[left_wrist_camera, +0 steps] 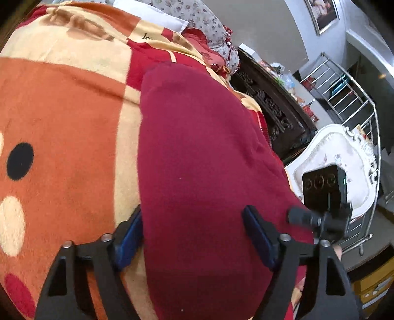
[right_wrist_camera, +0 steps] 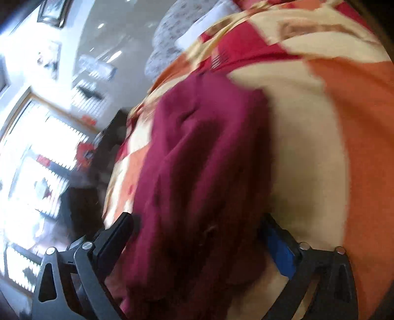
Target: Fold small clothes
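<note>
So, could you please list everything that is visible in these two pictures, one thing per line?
garment: one, dark red, lying on the blanket, between the fingers of both grippers
blanket: one, orange, cream and red, covering the bed
pillow: one, grey floral, at the far end
dark carved furniture: one, beside the bed
white ornate chair: one, near the metal railing
framed picture: one, on the wall
left gripper: open
right gripper: open, view blurred

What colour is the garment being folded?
Dark maroon red, plain; the garment shows sharpest in the left wrist view.
</note>
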The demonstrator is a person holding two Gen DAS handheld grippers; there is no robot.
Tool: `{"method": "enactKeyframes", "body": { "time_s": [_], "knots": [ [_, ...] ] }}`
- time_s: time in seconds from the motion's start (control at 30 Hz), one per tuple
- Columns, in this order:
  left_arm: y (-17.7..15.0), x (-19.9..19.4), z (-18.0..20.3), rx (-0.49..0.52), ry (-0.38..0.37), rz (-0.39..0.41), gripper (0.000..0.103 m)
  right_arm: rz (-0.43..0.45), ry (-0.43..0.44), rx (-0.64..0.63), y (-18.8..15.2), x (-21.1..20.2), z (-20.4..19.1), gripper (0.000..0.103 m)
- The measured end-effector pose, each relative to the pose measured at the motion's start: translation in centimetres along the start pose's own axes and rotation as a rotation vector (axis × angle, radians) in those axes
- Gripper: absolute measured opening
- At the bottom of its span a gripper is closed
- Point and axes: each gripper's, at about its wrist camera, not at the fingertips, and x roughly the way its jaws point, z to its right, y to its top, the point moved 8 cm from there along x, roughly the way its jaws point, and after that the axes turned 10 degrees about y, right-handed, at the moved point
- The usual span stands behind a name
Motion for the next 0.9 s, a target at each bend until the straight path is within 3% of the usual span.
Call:
{"method": "enactKeyframes", "body": {
  "time_s": [0.07,0.13,0.23,0.3,0.37,0.43,0.5,0.67,0.8,0.9],
  "knots": [
    [0.0,0.1,-0.3,-0.011,-0.020,0.004,0.070,-0.013,-0.011,-0.049,-0.7,-0.2,-0.4,0.094],
    [0.1,0.3,-0.2,-0.017,-0.016,0.013,0.070,0.027,-0.027,0.014,-0.3,-0.4,1.0,0.085],
    [0.0,0.3,0.2,0.001,0.018,0.028,0.069,0.071,0.016,0.058,0.0,-0.7,0.9,0.085],
    [0.0,0.2,0.3,0.003,0.033,0.042,0.065,0.057,-0.026,0.012,-0.1,-0.2,0.6,0.083],
    [0.0,0.0,0.3,0.003,0.041,0.060,0.052,0.071,-0.053,0.024,-0.1,-0.1,0.8,0.076],
    [0.1,-0.7,0.4,0.006,0.041,0.080,0.041,0.081,-0.075,0.015,-0.1,-0.4,0.4,0.059],
    [0.5,-2.1,1.0,0.024,0.039,0.109,0.036,0.088,-0.082,-0.016,-0.3,-1.0,-0.6,0.052],
    [2.1,-7.4,1.0,0.094,0.109,0.227,0.035,0.118,-0.037,-0.110,0.7,-0.5,-5.7,0.050],
    [3.7,-12.7,-1.8,0.085,0.161,0.306,0.035,0.103,0.048,-0.160,1.3,3.1,-10.1,0.050],
    [4.1,-14.4,-4.8,0.077,0.225,0.313,0.035,0.085,0.100,-0.159,1.1,6.5,-11.9,0.050]
  ]
}}
